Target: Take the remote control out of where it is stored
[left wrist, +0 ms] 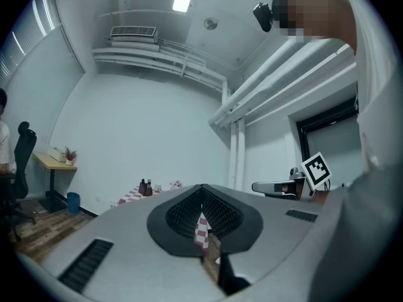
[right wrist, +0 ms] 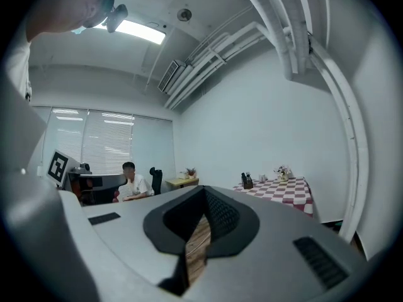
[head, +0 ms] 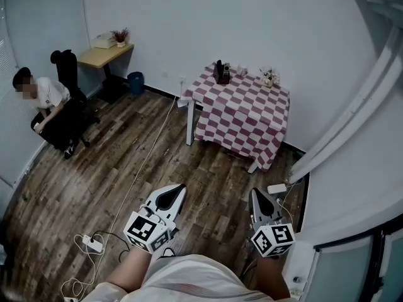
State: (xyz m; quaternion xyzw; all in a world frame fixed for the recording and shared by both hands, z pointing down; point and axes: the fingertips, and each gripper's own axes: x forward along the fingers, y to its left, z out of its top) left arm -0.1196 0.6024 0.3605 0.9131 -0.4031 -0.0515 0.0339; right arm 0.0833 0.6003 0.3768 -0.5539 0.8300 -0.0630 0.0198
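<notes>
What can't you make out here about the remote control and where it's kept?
Remote control: not identifiable in any view.
Dark holder on the checked table: too small in the head view to show its contents.
Table in the left gripper view: mostly hidden behind the left gripper.

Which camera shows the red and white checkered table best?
The head view. It looks down on the checkered table, so its whole cloth top and two legs show. The right gripper view shows the checkered table small, far off and side-on. The left gripper view catches only a tiny corner of it.
</notes>
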